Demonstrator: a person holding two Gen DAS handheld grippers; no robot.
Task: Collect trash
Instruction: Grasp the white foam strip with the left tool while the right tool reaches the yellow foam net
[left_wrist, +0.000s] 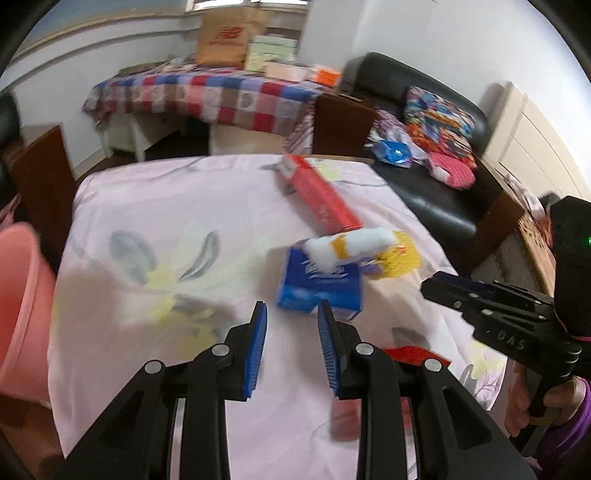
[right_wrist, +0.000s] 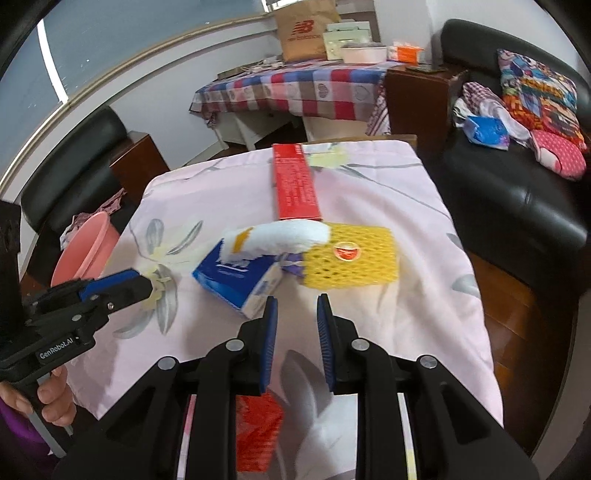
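Observation:
Trash lies on a table under a pink flowered cloth (left_wrist: 166, 206). It includes a long red box (left_wrist: 321, 195) (right_wrist: 295, 184), a blue tissue box (left_wrist: 321, 286) (right_wrist: 229, 277), a white foam sleeve (left_wrist: 351, 245) (right_wrist: 284, 234) lying across the tissue box, and a yellow foam net (left_wrist: 400, 258) (right_wrist: 351, 258). My left gripper (left_wrist: 291, 325) (right_wrist: 146, 286) hovers just short of the blue box, open, with nothing between its pads. My right gripper (right_wrist: 297, 308) (left_wrist: 426, 288) is also open and holds nothing, near the blue box and the yellow net. A red wrapper (right_wrist: 258, 424) (left_wrist: 413, 356) lies partly hidden under the grippers.
A pink bin (left_wrist: 22, 295) (right_wrist: 85, 251) stands at the table's left edge. A black sofa (right_wrist: 517, 206) with cushions and a blue bag runs along the right. Behind stand dark wooden chairs and a checked-cloth table (left_wrist: 207, 96) with boxes and a paper bag.

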